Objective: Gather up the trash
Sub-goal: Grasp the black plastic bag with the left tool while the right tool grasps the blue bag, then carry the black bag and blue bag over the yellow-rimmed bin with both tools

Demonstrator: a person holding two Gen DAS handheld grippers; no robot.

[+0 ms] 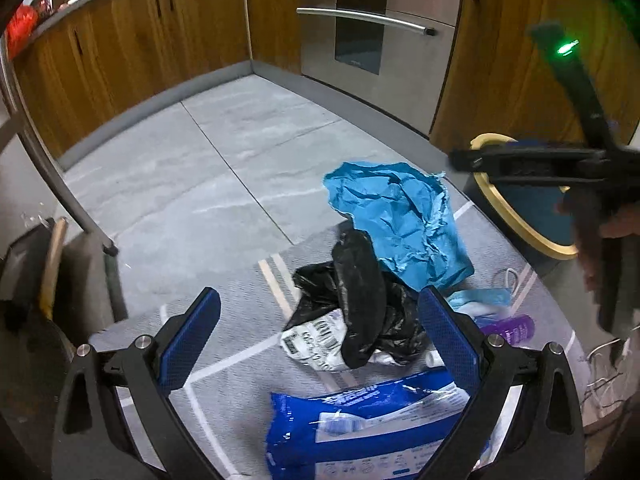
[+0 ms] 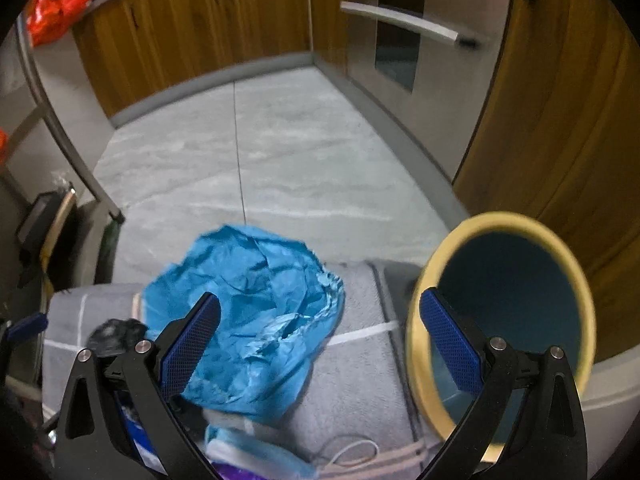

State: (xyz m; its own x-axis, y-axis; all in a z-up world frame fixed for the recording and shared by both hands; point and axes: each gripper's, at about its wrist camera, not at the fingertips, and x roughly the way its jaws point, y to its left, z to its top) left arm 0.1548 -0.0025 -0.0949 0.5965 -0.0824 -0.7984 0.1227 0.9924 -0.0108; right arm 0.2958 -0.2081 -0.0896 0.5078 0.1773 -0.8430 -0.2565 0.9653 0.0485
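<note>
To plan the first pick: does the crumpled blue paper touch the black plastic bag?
Touching. In the left wrist view, the blue paper lies partly on the black plastic bag; its lower edge overlaps the bag, with no gap between them.

The tile floor toward the cabinets and oven lies open. On the rug, blue paper, a black bag and a blue packet crowd together. The bin stands just right of them, its mouth clear.
</note>
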